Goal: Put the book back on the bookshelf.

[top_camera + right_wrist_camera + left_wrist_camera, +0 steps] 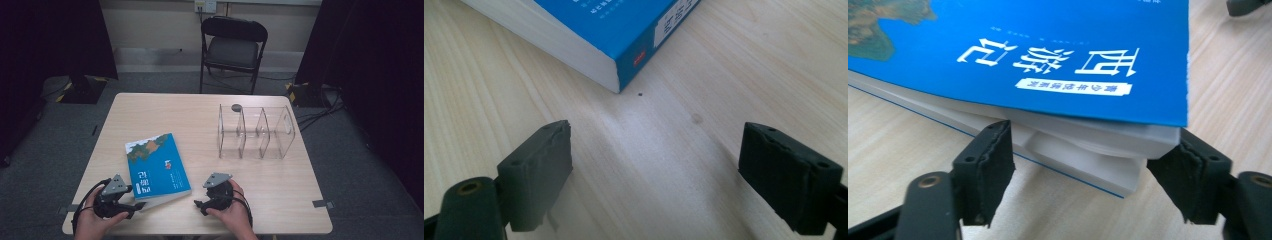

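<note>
A blue paperback book lies flat on the table's front left. My left gripper is at the book's near left corner, held in a hand. In the left gripper view its black pads stand open on either side of the book's corner, where the cover and top pages lift slightly off the block. My right gripper is just right of the book, pointing at it. In the right gripper view it is open over bare wood, a short way from the book's spine corner.
A clear acrylic organizer with several compartments stands at the table's back right. A small dark disc lies behind it. A black folding chair stands beyond the far edge. Tape marks sit near the front corners.
</note>
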